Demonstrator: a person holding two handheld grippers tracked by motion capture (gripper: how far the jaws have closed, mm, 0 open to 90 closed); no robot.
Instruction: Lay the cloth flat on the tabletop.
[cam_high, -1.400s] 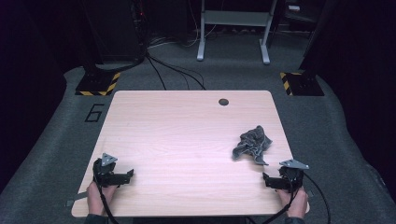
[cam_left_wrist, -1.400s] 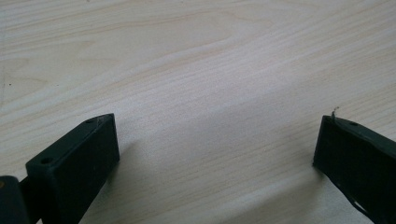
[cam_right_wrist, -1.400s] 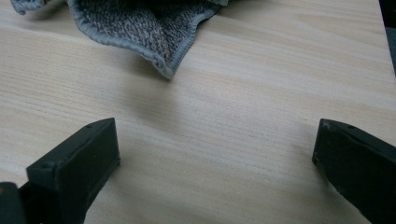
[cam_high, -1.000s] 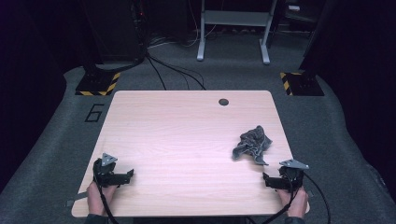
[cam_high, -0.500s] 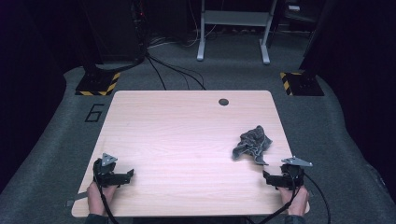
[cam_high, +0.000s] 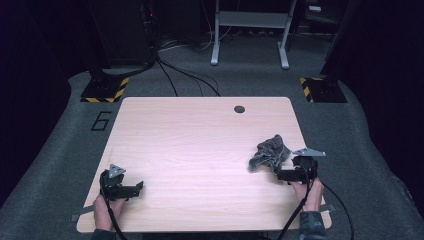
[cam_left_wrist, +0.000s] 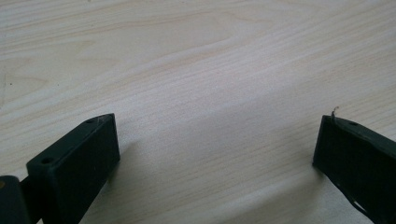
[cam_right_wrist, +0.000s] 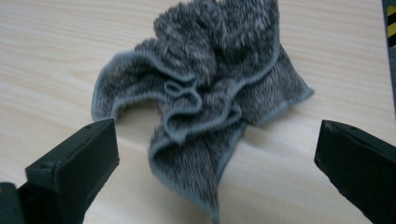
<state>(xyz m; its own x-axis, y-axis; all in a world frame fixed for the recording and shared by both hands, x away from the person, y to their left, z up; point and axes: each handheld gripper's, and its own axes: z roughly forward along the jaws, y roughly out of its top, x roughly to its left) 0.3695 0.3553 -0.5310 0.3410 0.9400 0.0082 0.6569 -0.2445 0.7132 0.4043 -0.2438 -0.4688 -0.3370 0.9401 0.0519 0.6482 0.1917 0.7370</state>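
Cloth (cam_high: 269, 151): crumpled grey heap near the table's (cam_high: 200, 145) right edge.
Right gripper (cam_high: 285, 175): just beside the cloth — jaws wide apart, holding nothing.
Left gripper (cam_high: 135, 188): front left corner — jaws wide, empty.

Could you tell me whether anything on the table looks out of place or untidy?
Only the grey cloth: it lies crumpled in a bunched heap near the table's right edge, its hem curled in folds, just ahead of the open right claw. Nothing looks spilled or damaged.
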